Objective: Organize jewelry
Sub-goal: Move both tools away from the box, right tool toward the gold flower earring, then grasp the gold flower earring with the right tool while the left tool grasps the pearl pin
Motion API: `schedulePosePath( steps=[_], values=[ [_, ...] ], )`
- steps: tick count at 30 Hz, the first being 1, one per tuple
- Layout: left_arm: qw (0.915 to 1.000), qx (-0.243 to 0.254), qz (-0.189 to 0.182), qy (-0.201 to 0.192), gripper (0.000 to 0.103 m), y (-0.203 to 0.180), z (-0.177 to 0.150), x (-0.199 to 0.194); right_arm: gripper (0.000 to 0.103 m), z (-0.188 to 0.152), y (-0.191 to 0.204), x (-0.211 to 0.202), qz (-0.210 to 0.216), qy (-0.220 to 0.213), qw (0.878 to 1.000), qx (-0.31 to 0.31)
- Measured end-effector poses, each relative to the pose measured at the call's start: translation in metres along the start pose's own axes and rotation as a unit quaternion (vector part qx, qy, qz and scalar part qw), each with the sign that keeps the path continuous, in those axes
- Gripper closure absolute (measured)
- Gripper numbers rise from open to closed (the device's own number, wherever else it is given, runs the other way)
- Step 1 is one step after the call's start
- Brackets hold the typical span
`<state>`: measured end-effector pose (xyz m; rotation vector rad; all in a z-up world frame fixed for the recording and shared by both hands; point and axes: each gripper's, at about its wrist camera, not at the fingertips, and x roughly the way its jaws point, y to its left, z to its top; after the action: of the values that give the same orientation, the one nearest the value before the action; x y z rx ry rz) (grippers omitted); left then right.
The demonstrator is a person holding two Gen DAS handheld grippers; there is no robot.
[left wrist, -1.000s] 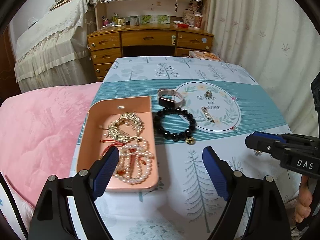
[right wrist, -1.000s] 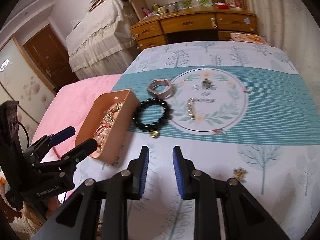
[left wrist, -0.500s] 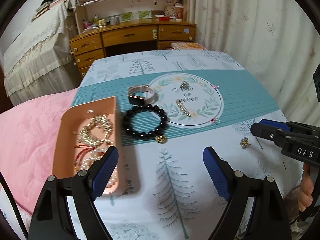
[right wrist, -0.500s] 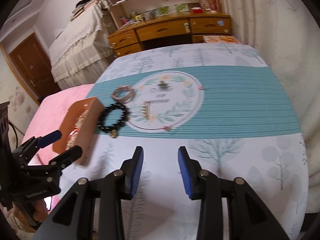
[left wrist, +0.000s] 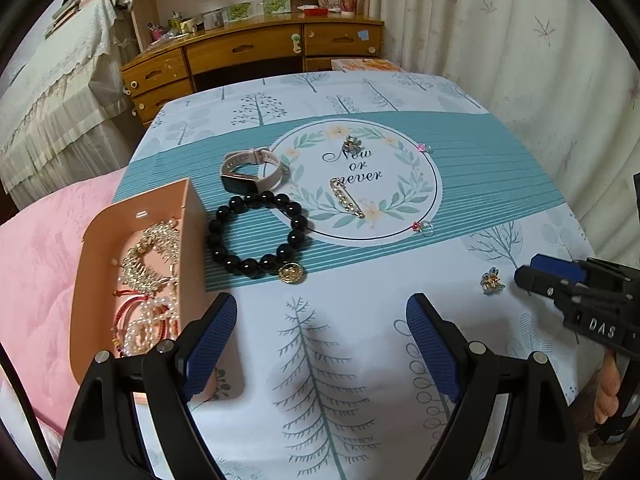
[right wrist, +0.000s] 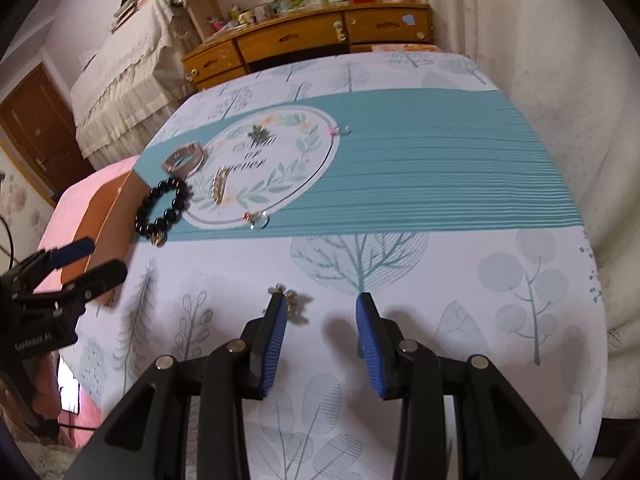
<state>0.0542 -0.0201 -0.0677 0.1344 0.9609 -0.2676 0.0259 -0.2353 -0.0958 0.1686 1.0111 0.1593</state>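
Left hand-held gripper hangs agape above the tree-printed tablecloth.

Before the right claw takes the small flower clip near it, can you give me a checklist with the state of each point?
1. Right claw open: ok.
2. Nothing held in it: ok.
3. Flower clip between the pads: not ok, it sits at the left pad's tip.
4. Clip lying free on the cloth: ok.
5. Left claw away from the clip: ok.
6. Room in the tray: cannot tell.
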Motion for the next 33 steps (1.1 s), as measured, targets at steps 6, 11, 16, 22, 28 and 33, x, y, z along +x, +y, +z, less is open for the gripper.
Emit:
schedulePosePath(
  steps=[6,11,16,22,28,33],
  values=[
    [0.9999,0.003,-0.002,0.010,0.018,-0.005,0.003,0.008,0.067,0.001,0.011,0.009,0.014,0.010,0.999,-0.027],
    [0.9998,-0.005,-0.009,0.016,0.018,-0.004,0.008,0.013,0.067,0.002,0.023,0.021,0.015,0.023,0.999,-0.046],
    [0.9997,-0.017,-0.008,0.013,0.018,-0.001,0.021,0.018,0.067,0.001,0.035,0.025,-0.015,0.011,0.997,-0.079],
    [0.9991,-0.039,-0.015,0.008,0.018,0.002,0.048,0.030,0.079,-0.004,0.039,0.024,-0.043,-0.004,0.994,-0.104],
    [0.9958,-0.058,-0.037,0.060,0.059,0.000,0.079,0.068,0.079,-0.004,0.030,0.022,-0.029,-0.006,0.996,-0.086],
    [0.9893,-0.083,-0.060,0.103,0.069,-0.002,0.092,0.096,0.079,-0.004,0.027,0.022,-0.023,-0.009,0.997,-0.078]
  ],
)
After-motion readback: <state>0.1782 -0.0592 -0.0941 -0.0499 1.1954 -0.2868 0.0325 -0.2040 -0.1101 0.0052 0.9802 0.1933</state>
